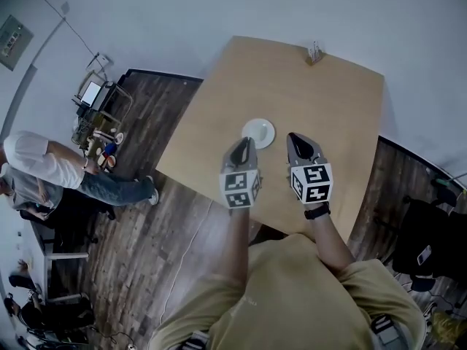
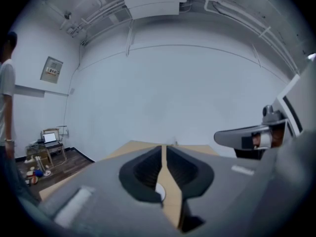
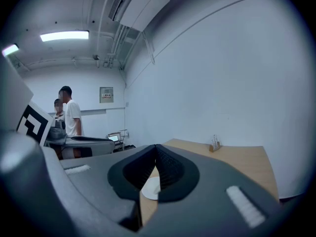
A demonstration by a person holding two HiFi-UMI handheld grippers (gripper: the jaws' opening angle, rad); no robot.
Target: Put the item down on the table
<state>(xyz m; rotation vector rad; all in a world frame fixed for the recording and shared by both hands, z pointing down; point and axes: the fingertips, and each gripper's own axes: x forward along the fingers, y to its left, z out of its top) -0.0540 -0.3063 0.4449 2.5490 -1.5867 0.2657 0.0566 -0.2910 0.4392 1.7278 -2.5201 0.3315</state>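
Note:
A small white plate [image 1: 258, 132] lies on the light wooden table [image 1: 292, 86], a little beyond both grippers and between them. My left gripper [image 1: 244, 141] hovers at the plate's near left, shut, with nothing held. My right gripper [image 1: 292, 136] hovers at its near right, also shut and empty. In the left gripper view a sliver of the plate [image 2: 159, 191] shows low between the jaws of the left gripper [image 2: 163, 149]. The right gripper view shows the plate [image 3: 150, 187] below the meeting tips of the right gripper [image 3: 156, 149].
A small holder [image 1: 315, 52] stands at the table's far edge by the white wall. To the left, on the dark wood floor, a person in a white shirt [image 1: 44, 162] stands near a cart with a laptop [image 1: 98, 100]. A dark chair [image 1: 430, 239] is at right.

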